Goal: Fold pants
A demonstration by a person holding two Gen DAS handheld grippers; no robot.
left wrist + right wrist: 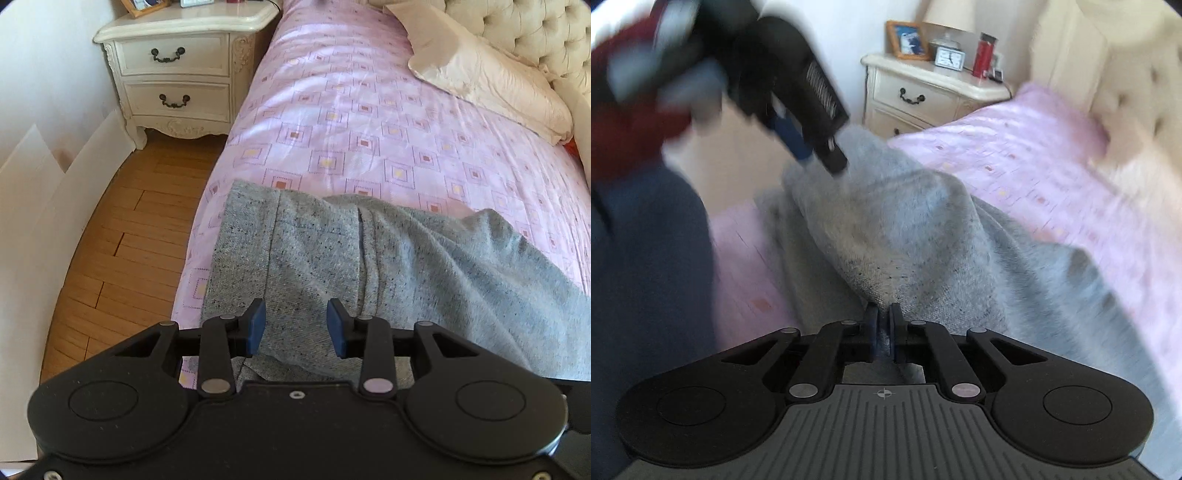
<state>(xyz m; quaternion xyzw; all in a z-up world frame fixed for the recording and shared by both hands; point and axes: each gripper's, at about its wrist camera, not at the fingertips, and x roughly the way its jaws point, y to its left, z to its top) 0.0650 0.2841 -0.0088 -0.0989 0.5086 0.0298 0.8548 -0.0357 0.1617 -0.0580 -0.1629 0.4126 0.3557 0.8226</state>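
Observation:
Grey speckled pants [332,258] lie on the pink patterned bed sheet [369,110] near the bed's left edge. My left gripper [296,326] is open just above the grey fabric, with its blue pads apart and nothing between them. In the right wrist view my right gripper [882,325] is shut on a raised bunch of the pants [916,236], which drape down from it. The left gripper [812,147] appears blurred at the upper left of that view, over the far end of the pants.
A cream nightstand [177,66] stands by the bed's head, with a photo frame [908,38], a clock [949,59] and a red bottle [984,53] on it. A cream pillow [487,74] and tufted headboard [535,29] are at the right. Wooden floor [122,229] lies to the left.

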